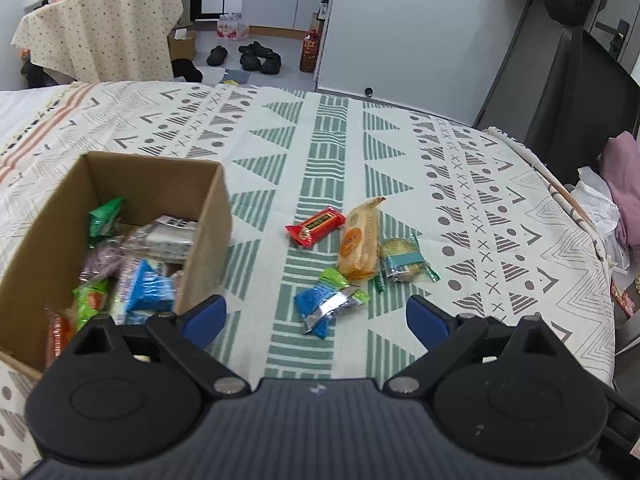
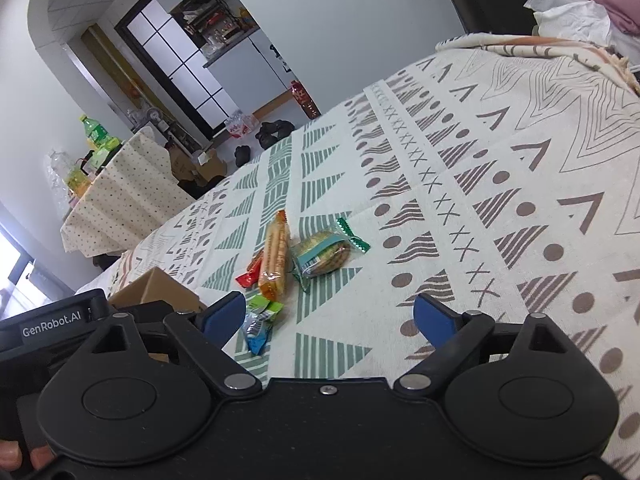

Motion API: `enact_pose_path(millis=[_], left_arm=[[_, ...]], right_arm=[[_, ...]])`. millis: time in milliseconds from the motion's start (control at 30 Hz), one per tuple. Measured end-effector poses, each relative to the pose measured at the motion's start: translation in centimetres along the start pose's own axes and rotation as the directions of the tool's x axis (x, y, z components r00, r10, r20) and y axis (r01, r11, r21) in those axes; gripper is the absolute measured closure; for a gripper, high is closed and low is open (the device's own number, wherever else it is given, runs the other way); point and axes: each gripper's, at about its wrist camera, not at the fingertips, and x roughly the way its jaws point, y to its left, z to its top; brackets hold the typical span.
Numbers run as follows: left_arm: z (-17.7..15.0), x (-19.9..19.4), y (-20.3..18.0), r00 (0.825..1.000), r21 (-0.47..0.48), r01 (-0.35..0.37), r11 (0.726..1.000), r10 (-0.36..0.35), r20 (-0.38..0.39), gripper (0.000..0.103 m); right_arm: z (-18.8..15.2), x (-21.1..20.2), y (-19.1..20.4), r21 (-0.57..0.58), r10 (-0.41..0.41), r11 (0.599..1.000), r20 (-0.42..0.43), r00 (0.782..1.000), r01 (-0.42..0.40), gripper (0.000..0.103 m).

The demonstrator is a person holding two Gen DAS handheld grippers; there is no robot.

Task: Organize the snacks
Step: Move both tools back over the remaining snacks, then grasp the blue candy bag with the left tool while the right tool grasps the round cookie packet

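Snacks: 4 lay loose on the cloth, at 3 o'clock of the box. Both the left gripper and right gripper stood spread, empty. Risk: overlapping wrappers could slip or drag a neighbour.

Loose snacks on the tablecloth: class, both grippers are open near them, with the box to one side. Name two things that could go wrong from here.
1. The blue packet overlaps a green-ended one; the left gripper might pinch both or nudge one away.
2. The orange biscuit pack, red bar and round cracker pack touch, so lifting one may drag its neighbours.
3. The cardboard box looks fairly full; added snacks could spill.
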Motion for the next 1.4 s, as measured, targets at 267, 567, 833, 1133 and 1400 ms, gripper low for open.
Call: enact_pose_path(millis=[267, 567, 833, 1133, 1400], left_arm=[[0.1, 2.8, -0.6, 1.000, -0.023, -0.010, 1.000, 0.009, -0.029, 0.012], [-0.1, 6.7, -1.0, 0.996, -0.035, -0.024, 0.999, 0.022, -0.082, 0.025], [0.2, 9.9, -1.6, 0.993, -0.043, -0.045, 0.998, 0.040, -0.111, 0.031], [-0.6, 10.9, -0.5, 0.990, -0.059, -0.101, 0.993, 0.095, -0.102, 0.050], [-0.2, 9.9, 0.5, 0.991, -0.112, -0.123, 0.986, 0.116, -0.070, 0.054]], right_arm=[[1.4, 2.4, -1.0, 0.010, 0.012, 1.000, -0.002, 1.000, -0.012, 0.012], [2.1, 4.8, -1.7, 0.014, 0.036, 0.999, -0.013, 0.999, -0.036, 0.012], [2.7, 7.2, -1.6, -0.055, 0.016, 0.998, -0.020, 1.000, -0.017, 0.012], [2.7, 9.8, -0.4, -0.147, 0.015, 0.989, -0.040, 0.999, -0.021, 0.012], [2.4, 11.1, 1.0, -0.241, 0.004, 0.970, -0.053, 0.999, -0.017, 0.012]])
